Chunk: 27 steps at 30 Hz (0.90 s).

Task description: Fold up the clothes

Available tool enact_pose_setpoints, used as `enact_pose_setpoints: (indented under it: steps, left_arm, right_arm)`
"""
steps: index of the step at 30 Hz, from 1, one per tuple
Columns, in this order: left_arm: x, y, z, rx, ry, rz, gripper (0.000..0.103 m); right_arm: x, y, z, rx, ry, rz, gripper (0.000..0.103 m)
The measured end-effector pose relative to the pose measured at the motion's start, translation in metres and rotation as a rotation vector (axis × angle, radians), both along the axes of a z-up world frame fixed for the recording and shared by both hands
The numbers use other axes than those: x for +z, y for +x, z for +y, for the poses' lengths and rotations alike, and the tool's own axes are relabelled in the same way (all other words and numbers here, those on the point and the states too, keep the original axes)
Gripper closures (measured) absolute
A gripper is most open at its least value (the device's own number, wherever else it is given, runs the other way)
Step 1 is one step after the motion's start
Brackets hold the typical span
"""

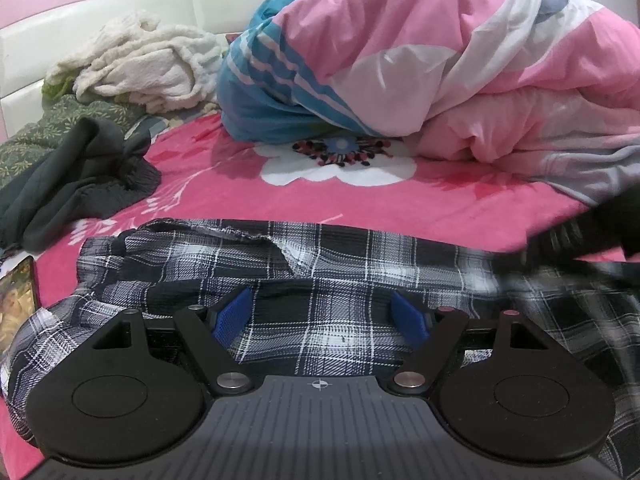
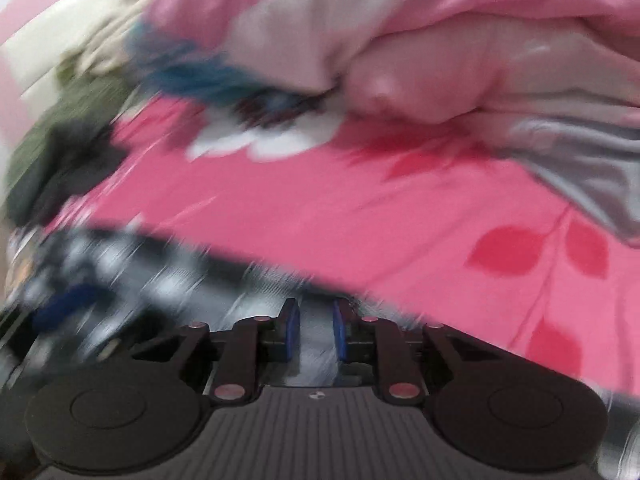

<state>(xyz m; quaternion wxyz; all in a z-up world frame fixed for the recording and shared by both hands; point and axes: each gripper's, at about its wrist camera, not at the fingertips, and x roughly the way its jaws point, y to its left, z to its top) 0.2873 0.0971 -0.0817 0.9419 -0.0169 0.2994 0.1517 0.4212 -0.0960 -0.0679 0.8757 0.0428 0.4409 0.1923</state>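
A black-and-white plaid garment [image 1: 320, 264] lies spread across the pink floral bedsheet [image 1: 380, 208]. My left gripper [image 1: 318, 316] hovers just over its near part, blue pads wide apart, open, with plaid cloth showing between them. At the right edge of the left wrist view the other gripper [image 1: 592, 236] shows as a dark blur over the garment's right side. In the right wrist view, which is motion-blurred, my right gripper [image 2: 316, 330] has its pads close together with a strip of the plaid garment [image 2: 316, 344] pinched between them; more plaid cloth [image 2: 132, 264] stretches to the left.
A pink, white and blue duvet [image 1: 420, 48] is piled at the back. A cream fleece blanket [image 1: 148, 64], a green patterned cloth [image 1: 52, 128] and a dark grey garment [image 1: 76, 176] lie at the left. A phone [image 1: 16, 304] rests at the left edge. The white headboard [image 1: 224, 4] stands behind.
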Motion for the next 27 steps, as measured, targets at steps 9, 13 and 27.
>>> enact_pose_setpoints:
  steps: [9, 13, 27]
  left_arm:
    - [0.006, -0.003, -0.001, 0.012, -0.004, -0.034, 0.025]
    - [0.015, -0.01, -0.012, -0.014, -0.002, -0.077, 0.025]
    - [-0.004, 0.018, -0.099, -0.295, -0.07, 0.021, 0.025]
  right_arm:
    - [0.021, -0.065, -0.076, -0.113, 0.069, 0.005, 0.069]
    - [0.04, -0.114, -0.129, -0.164, 0.133, 0.0, 0.062]
    - [0.068, -0.25, -0.245, -0.314, 0.198, -0.047, 0.057]
